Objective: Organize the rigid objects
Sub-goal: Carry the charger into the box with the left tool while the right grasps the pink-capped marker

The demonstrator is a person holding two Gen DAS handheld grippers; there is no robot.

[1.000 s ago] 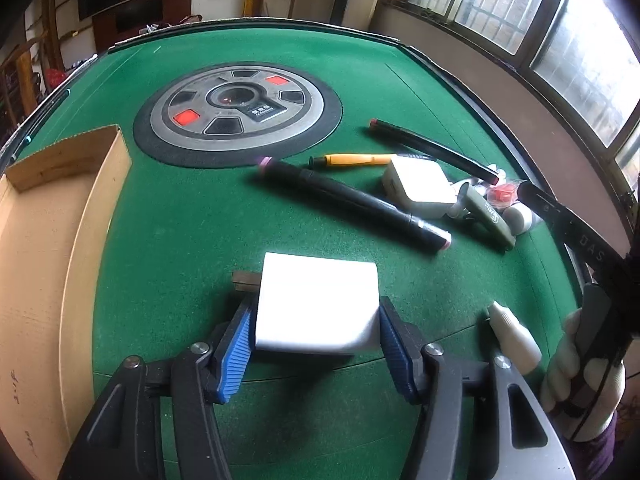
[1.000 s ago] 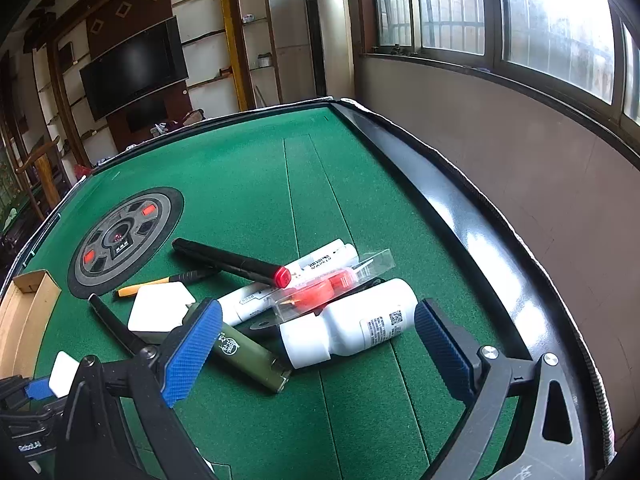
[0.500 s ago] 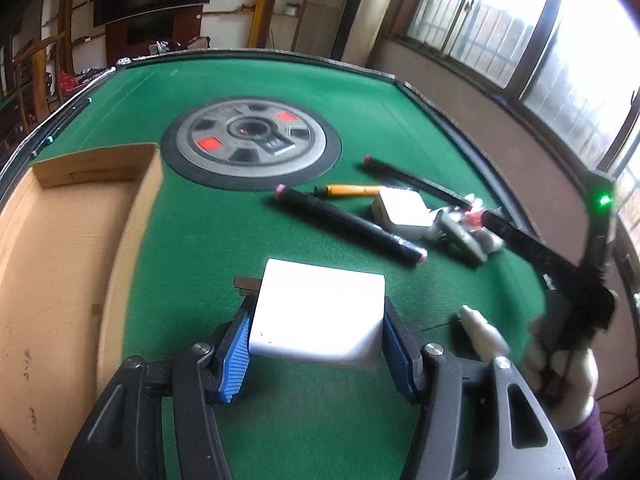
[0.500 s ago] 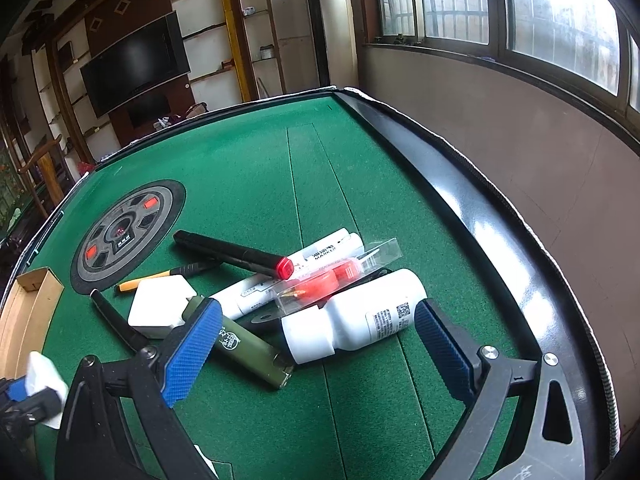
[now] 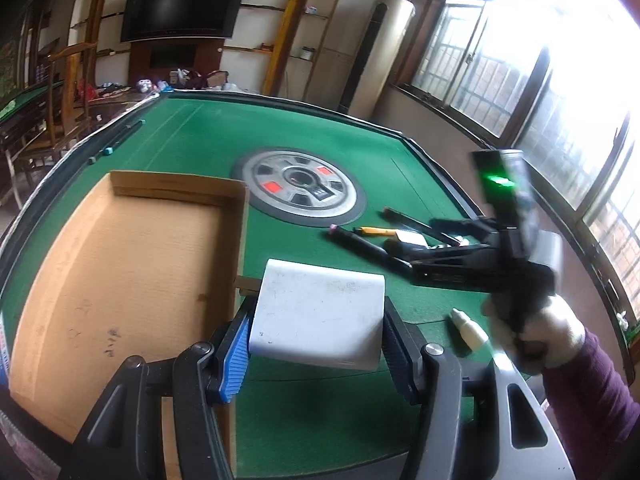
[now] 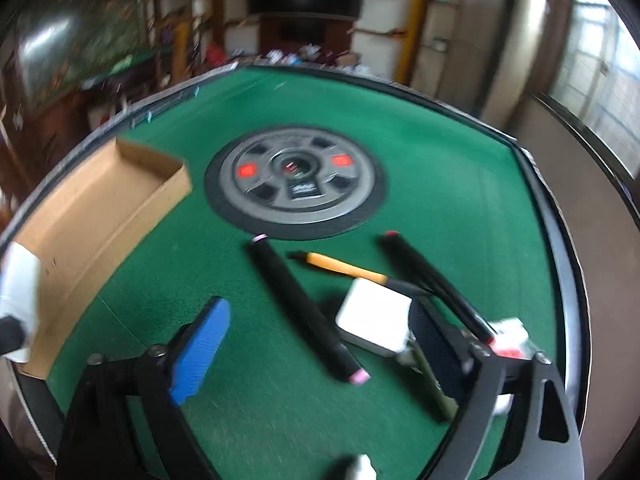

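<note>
Left hand-held gripper [image 5: 316, 340] clamps a white block [image 5: 318, 316] by its flat sides, cardboard box [image 5: 120, 264] just left. Rigid, smooth, probably light. Right hand-held gripper [image 6: 316, 344], closing, straddles a black marker [image 6: 300, 304].

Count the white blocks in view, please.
2. One white block is held in the left gripper beside the cardboard box; another white block lies among the pens. Others may be hidden.

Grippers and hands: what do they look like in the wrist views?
Both are black-framed. The left gripper has ribbed blue pads, round silver bolts on its finger links and a grey body. The right gripper has one blue pad and one that looks dark; its housing shows a green light. The hand wears a white glove and a purple sleeve.
</note>
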